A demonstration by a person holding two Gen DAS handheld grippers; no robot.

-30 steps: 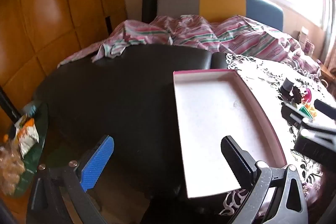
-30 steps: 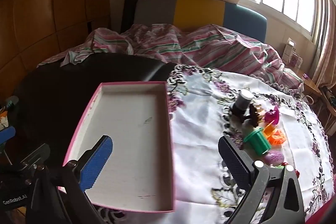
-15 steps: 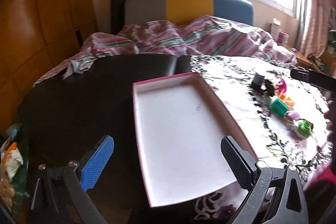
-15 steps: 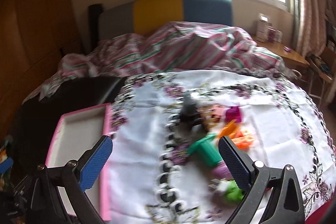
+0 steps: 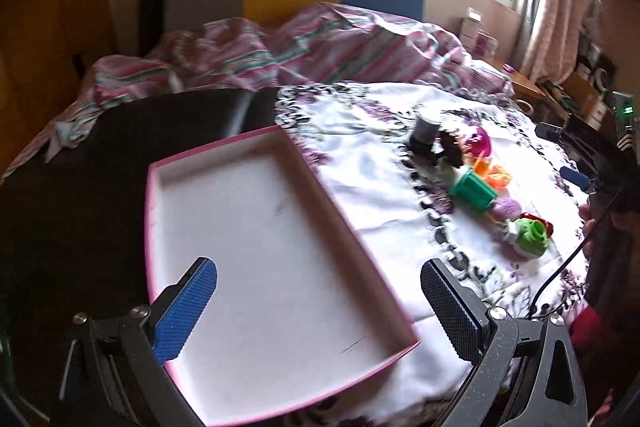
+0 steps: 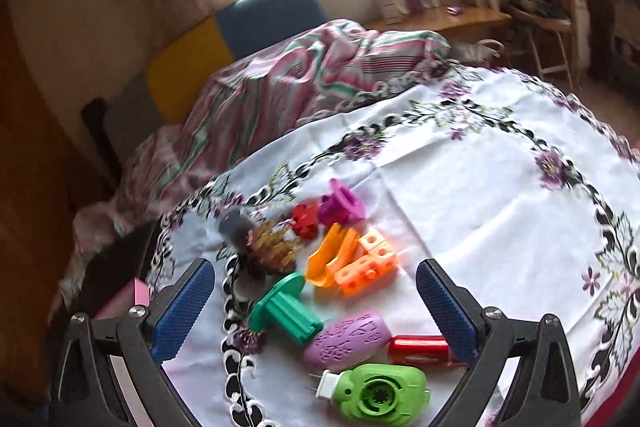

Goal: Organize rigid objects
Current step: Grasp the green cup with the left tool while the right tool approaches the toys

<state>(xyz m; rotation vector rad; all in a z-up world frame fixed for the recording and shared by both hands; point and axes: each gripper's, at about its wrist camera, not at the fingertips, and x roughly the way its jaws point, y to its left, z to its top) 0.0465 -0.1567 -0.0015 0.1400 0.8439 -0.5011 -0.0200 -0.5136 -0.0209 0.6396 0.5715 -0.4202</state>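
Tray [image 6: 132, 297] mostly hidden behind right hand-held gripper [image 6: 314, 301]

left claw [image 5: 318, 301] agape, right claw [image 6: 316, 303] agape — both empty

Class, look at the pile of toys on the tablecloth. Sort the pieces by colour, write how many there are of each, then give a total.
Green: 2, the flanged piece and the round-faced piece
Purple: 2, the patterned roller and the magenta cup
Red: 2, the puzzle-shaped piece and the tube
Orange: 2, the chute and the block cluster
Grey: 1, the cylinder
Brown: 1, the spiky piece
Total: 10
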